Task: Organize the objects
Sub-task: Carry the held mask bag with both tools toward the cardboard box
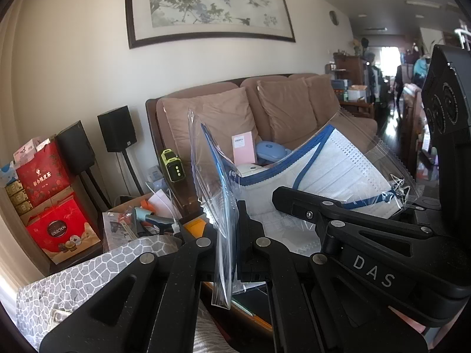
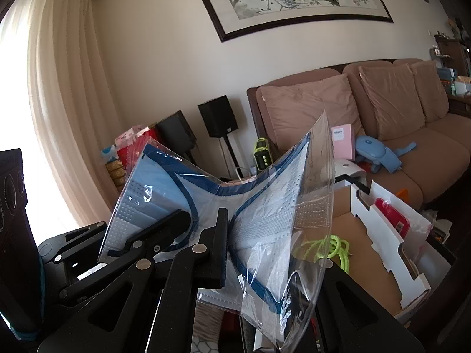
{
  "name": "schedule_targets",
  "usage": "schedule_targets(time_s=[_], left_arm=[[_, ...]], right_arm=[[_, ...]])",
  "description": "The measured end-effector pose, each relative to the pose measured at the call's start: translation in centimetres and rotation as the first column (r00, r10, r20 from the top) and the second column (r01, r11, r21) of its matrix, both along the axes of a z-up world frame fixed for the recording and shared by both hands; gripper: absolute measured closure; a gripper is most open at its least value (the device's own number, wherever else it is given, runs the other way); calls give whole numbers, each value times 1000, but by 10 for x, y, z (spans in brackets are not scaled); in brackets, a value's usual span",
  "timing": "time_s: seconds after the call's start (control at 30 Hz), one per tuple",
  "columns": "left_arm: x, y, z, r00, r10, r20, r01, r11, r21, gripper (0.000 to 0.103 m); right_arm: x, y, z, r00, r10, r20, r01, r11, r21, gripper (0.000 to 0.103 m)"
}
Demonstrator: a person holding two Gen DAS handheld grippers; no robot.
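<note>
Both claws, left (image 1: 228,235) and right (image 2: 235,253), seem clamped shut on the bagged face masks (image 1: 332,170).

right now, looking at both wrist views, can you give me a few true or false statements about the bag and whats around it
1. Both grippers are shut on the clear bag of face masks. True: the left gripper and the right gripper each pinch it.
2. The bag lies flat on the sofa. False: it hangs in the air between the grippers, in front of the brown sofa.
3. A pink box stands on the sofa. True.
4. The masks have red edging. False: the edging is blue.
5. The wall is bare. False: a framed painting hangs above the sofa.
</note>
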State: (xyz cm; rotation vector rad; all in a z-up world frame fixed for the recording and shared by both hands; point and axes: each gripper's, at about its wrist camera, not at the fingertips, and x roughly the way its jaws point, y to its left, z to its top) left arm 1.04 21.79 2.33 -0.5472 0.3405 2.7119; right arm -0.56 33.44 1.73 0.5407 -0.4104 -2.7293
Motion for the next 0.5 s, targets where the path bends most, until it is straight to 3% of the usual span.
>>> schedule_targets(time_s=[0.5], left_arm=[[-3, 7, -2, 1000, -9, 12, 8, 1000, 4, 102]], right_arm=[[-4, 6, -1, 1000, -13, 15, 13, 1000, -5, 94]])
